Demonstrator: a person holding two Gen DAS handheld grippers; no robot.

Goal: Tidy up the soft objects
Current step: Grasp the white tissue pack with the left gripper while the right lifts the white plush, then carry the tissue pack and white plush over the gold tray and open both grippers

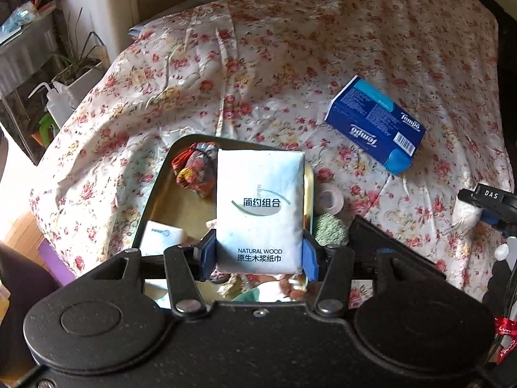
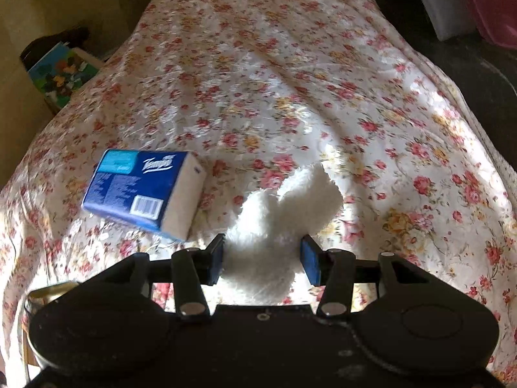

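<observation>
Left gripper (image 1: 258, 255) clamped on a white tissue pack (image 1: 260, 210), blue pads pressing both sides, pack upright and held over the metal tin (image 1: 152, 207). Tin sits on the floral bedspread (image 1: 290, 64), near edge. Inside the tin: a multicoloured fabric bundle (image 1: 194, 169) at the far left, a small white packet (image 1: 163, 237) at the near left. Just right of the tin: a tape roll (image 1: 329, 199) and a green yarn ball (image 1: 332, 231).

Right gripper (image 2: 262, 257) clamped on a white fluffy cloth (image 2: 284, 207), which bunches out past the fingers above the bedspread. Blue Tempo tissue pack (image 1: 374, 123) lies flat on the bedspread, well right of the tin and far from it; in the right wrist view it's just left of the fluffy cloth.
</observation>
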